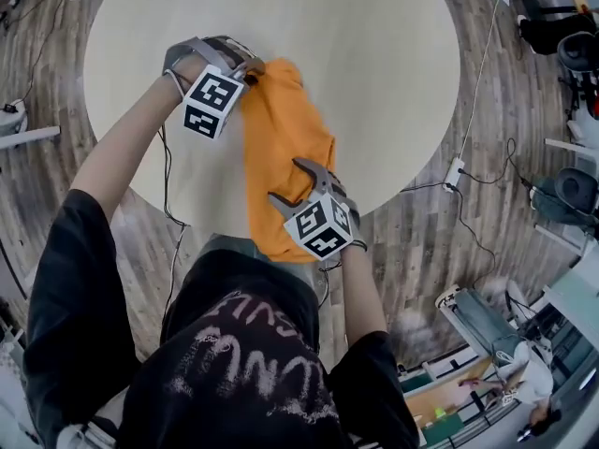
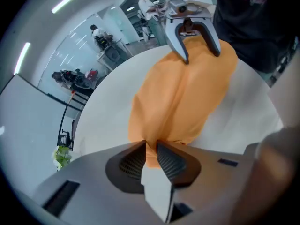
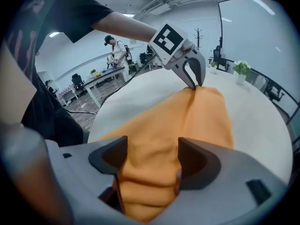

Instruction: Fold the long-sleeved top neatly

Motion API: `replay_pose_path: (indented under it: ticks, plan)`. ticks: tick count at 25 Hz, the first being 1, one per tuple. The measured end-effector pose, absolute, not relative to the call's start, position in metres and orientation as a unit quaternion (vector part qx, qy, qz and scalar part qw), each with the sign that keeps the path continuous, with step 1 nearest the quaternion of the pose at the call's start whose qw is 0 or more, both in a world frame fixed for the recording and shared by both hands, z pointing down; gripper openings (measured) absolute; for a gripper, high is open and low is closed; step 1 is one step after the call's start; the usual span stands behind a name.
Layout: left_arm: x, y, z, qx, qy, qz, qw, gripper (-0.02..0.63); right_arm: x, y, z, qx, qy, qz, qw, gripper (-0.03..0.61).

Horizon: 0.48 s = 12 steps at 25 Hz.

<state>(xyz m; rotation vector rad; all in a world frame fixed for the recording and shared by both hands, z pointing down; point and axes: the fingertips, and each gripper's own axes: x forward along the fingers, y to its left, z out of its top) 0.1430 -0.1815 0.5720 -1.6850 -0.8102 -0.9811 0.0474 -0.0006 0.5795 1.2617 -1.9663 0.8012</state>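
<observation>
top: orange top (image 1: 285,148), bunched into 1 long strip on the table (image 1: 374,64). it runs from mid-table to the near edge, and its near end hangs over that edge toward the person.
left gripper: the left gripper (image 2: 150,146) is at the strip's far end, about mid-table. its jaws are closed on a thin pinch of cloth.
right gripper: the right gripper (image 3: 152,153) is at the strip's near end, by the table's near edge. its jaws stand apart with cloth bulging up between them, and they do not appear to clamp it.
step in hand: judged to be taking hold of both ends so the top can be spread flat. no neat fold shows yet.
method: close the right jaws on a small bite of hem, not the whole bulge. then draw the 2 ends apart along the table until the strip opens.
placement: lay the top flat at mid-table, clear of the near edge.
risk: a thick bite may slip, and the overhanging end may drag the top off the table.
</observation>
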Motion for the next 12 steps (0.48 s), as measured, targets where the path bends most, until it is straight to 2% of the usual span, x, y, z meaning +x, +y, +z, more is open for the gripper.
replay_pose_path:
  ticks: [5,12]
  plan:
    - [0.167,-0.197,0.568,-0.746,-0.286,-0.406,0.443,0.159,0.072,-0.008,0.568,0.513,-0.74,0.292,0.323,0.341]
    - [0.19,-0.26,0.557,-0.745,-0.151,-0.41,0.504,0.169,0.092,0.001,0.552,0.55,-0.716,0.295,0.312,0.342]
